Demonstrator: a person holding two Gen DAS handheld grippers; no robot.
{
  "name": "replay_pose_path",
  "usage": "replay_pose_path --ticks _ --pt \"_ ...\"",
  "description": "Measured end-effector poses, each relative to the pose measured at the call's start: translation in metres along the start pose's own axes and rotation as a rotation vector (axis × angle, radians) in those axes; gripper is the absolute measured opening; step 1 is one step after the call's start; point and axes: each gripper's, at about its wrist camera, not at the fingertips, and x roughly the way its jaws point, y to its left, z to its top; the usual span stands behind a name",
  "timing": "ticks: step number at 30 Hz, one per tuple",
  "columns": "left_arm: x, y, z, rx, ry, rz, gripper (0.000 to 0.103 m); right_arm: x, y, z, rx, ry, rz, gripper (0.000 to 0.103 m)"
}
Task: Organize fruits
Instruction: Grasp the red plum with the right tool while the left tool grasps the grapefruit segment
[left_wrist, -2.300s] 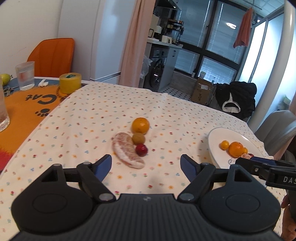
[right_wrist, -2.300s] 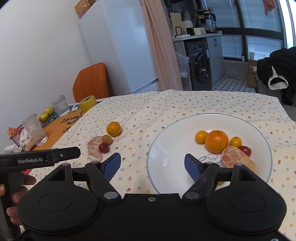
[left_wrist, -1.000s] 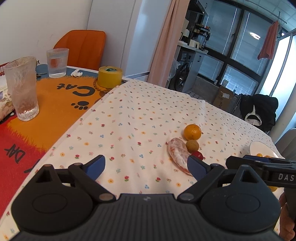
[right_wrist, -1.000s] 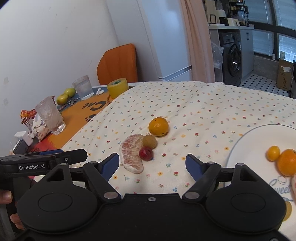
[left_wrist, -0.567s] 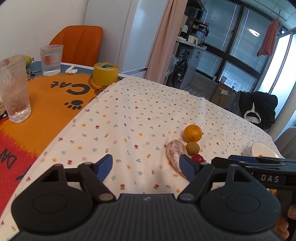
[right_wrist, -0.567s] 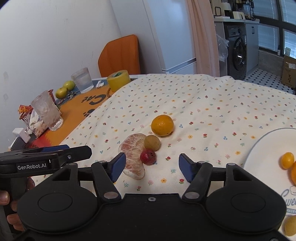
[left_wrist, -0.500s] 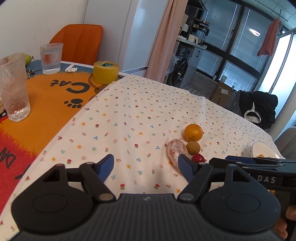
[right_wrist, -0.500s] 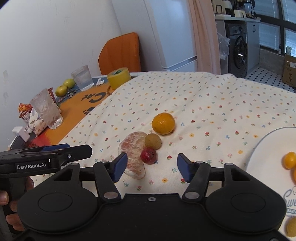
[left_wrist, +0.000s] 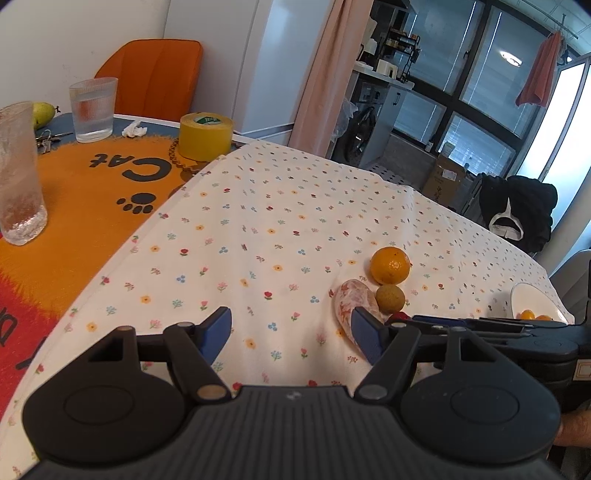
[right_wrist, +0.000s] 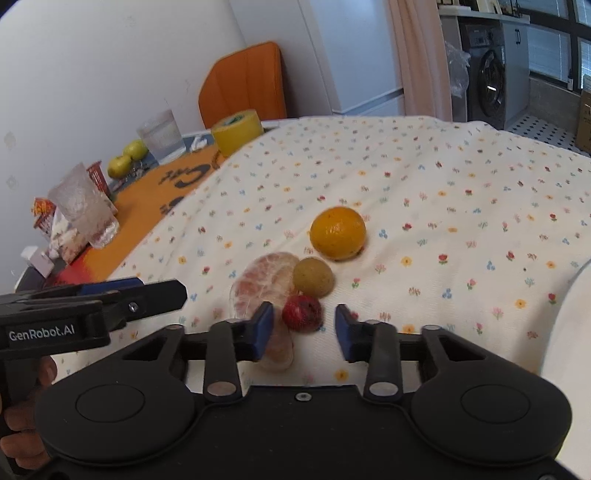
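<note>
— Left black two-finger gripper (left_wrist: 291, 334)? 
— Held low and level, blue-padded jaws spread wide, gripping nothing.
— Right black two-finger gripper (right_wrist: 304, 330)? 
— Tilted downward, jaws parted more narrowly, clamping nothing. Gripped at the handle by a hand (left_wrist: 574, 430), just visible at the edge.

White wall (right_wrist: 110, 74), orange chair (left_wrist: 155, 74), pink curtain (left_wrist: 321, 74), dark windows (left_wrist: 472, 81), washer (right_wrist: 491, 85).

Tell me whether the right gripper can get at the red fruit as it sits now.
Probably yes. The right gripper is open, and the red fruit lies just ahead between its fingers. The pomelo piece and brown fruit crowd it closely, so the left finger may nudge the pomelo piece.
</note>
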Motion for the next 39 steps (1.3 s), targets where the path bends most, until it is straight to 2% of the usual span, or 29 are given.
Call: replay_pose_path --ticks 1,8,15,25,30,34,39 --pt "0.002 -0.001 0.001 0.003 0.006 -0.002 0.066 0.001 -0.001 0.001 -0.001 0.0 0.001 0.022" --pt "0.012 -0.016 0.009 0.028 0.014 -0.023 0.066 -0.003 -0.007 0.004 -0.003 0.0 0.007 0.021" --pt "0.019 -0.035 0.011 0.063 0.019 -0.035 0.066 -0.028 -0.016 0.004 0.01 -0.037 0.001 0.021" --pt "0.042 -0.054 0.003 0.098 0.059 -0.007 0.062 -0.059 -0.034 0.004 0.032 -0.09 -0.04 0.021" --pt "0.055 -0.063 -0.001 0.128 0.06 0.044 0.054 -0.071 -0.045 0.0 0.055 -0.11 -0.061 0.021" --pt "0.054 -0.067 -0.002 0.147 0.064 0.046 0.039 -0.081 -0.053 -0.003 0.074 -0.128 -0.073 0.021" --pt "0.048 -0.067 -0.003 0.148 0.068 0.057 0.037 -0.09 -0.06 -0.006 0.091 -0.147 -0.082 0.021"
